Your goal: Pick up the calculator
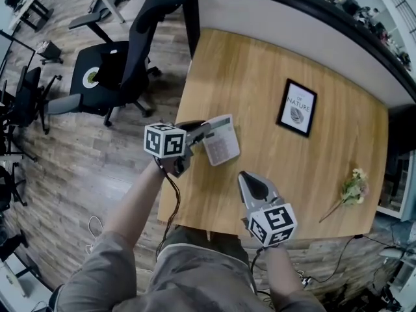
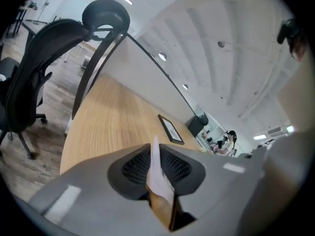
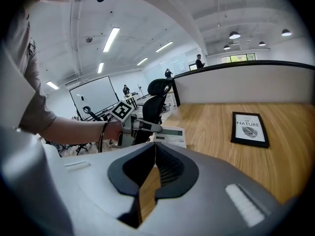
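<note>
The calculator (image 1: 221, 140) is pale grey with a display strip and rows of keys, and sits over the left part of the wooden table (image 1: 260, 70). My left gripper (image 1: 204, 130) is shut on its left edge. In the left gripper view that edge shows as a thin white strip, the calculator (image 2: 158, 173), pinched between the dark pads of the left gripper (image 2: 156, 156). The right gripper view shows the calculator (image 3: 170, 134) with its gripped side tilted up, held by the left gripper (image 3: 143, 127). My right gripper (image 1: 250, 184) is near the table's front edge, shut with nothing between its jaws, right gripper (image 3: 155, 156).
A black-framed "NATURE" picture (image 1: 297, 107) lies flat towards the back right of the table. A small flower sprig (image 1: 351, 188) lies at the right edge. A black office chair (image 1: 123, 57) stands left of the table. A white partition (image 1: 292, 25) runs along the back.
</note>
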`<control>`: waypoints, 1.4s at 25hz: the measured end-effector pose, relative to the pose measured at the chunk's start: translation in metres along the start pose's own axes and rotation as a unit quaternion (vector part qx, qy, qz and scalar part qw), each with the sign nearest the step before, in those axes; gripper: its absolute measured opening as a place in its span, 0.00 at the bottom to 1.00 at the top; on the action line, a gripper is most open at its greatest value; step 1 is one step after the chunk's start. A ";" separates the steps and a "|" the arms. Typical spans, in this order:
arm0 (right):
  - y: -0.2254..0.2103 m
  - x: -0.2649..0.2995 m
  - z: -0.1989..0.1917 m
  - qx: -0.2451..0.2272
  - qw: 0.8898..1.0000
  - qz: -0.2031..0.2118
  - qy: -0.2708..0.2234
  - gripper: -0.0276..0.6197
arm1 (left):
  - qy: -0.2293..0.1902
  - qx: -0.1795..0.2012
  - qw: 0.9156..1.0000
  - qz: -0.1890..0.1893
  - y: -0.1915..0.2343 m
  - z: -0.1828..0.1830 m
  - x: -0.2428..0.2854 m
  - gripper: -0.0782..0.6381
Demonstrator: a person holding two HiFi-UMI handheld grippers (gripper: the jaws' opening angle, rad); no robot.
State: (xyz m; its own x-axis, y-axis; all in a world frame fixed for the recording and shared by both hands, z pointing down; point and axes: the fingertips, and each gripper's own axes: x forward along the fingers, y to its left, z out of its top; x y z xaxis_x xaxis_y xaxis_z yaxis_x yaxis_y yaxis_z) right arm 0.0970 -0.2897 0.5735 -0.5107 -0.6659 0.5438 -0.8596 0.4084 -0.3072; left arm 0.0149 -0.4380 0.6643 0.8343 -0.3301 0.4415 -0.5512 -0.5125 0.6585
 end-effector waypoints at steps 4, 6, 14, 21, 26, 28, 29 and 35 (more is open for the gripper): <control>0.007 -0.013 0.014 0.005 1.000 0.003 -0.015 0.06 | 0.003 0.033 0.999 0.031 -0.016 0.006 -0.019 0.18; 0.010 -0.021 0.023 0.005 1.000 0.003 -0.026 0.06 | -0.001 0.028 0.999 0.037 -0.024 0.011 -0.030 0.18; 0.017 -0.068 0.075 -0.028 0.996 -0.011 -0.087 0.06 | -0.046 0.065 0.995 0.053 -0.078 0.049 -0.087 0.18; 0.029 -0.131 0.127 -0.067 0.984 -0.036 -0.159 0.06 | -0.104 0.119 0.986 0.048 -0.147 0.084 -0.145 0.18; 0.050 -0.174 0.150 -0.096 0.975 -0.050 -0.196 0.06 | -0.147 0.143 0.978 0.030 -0.194 0.100 -0.189 0.18; 0.057 -0.189 0.156 -0.112 0.971 -0.058 -0.204 0.06 | -0.154 0.166 0.973 0.033 -0.210 0.102 -0.206 0.18; 0.060 -0.195 0.158 -0.121 0.969 -0.062 -0.206 0.06 | -0.157 0.175 0.971 0.033 -0.218 0.102 -0.213 0.18; 0.070 -0.221 0.156 -0.147 0.964 -0.075 -0.206 0.06 | -0.170 0.233 0.956 0.044 -0.259 0.097 -0.242 0.18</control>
State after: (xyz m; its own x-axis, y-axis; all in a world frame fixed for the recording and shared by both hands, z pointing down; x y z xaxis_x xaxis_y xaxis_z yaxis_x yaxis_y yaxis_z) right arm 0.1470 -0.2109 0.3102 -0.3972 -0.8980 0.1892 -0.9129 0.4077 0.0183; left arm -0.0433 -0.3026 0.3276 0.7829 -0.5866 0.2072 -0.6221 -0.7423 0.2491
